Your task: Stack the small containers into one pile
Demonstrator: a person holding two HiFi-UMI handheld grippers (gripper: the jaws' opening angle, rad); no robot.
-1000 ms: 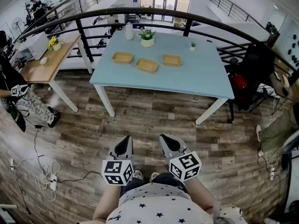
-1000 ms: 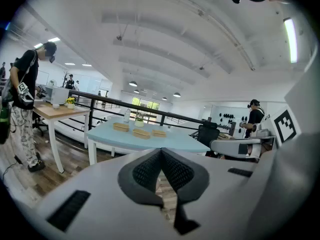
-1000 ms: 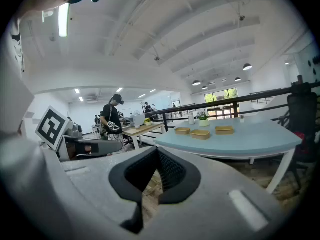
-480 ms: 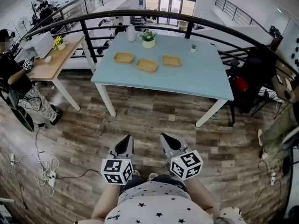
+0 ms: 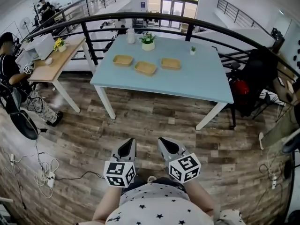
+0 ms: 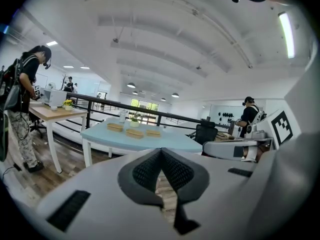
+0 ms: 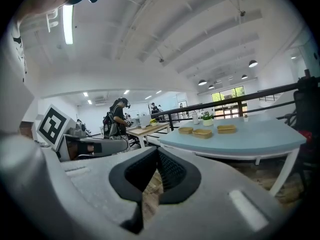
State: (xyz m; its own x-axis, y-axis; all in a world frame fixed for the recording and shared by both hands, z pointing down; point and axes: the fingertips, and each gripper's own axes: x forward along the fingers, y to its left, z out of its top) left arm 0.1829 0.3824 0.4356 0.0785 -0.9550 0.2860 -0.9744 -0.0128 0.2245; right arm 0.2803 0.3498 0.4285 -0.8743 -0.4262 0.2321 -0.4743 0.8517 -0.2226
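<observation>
Wood-plank floor fills the head view, with a curved black railing behind it. At far left a person stands by a wooden desk that carries yellow flowers. Loose cables lie on the floor nearer the camera.

Next comes the light blue table, well apart from both grippers. On it the three small containers sit unstacked in a loose row: the left container, the middle container and the right container. Each is near its neighbour but not touching. Behind them stand what looks like a white jug and a potted plant. A black chair sits off the table's right end.

Low in the frame, the left gripper and the right gripper hang side by side over the floor, pointing toward the table. Each gripper view shows the ribbed pads pressed together with nothing between them.
</observation>
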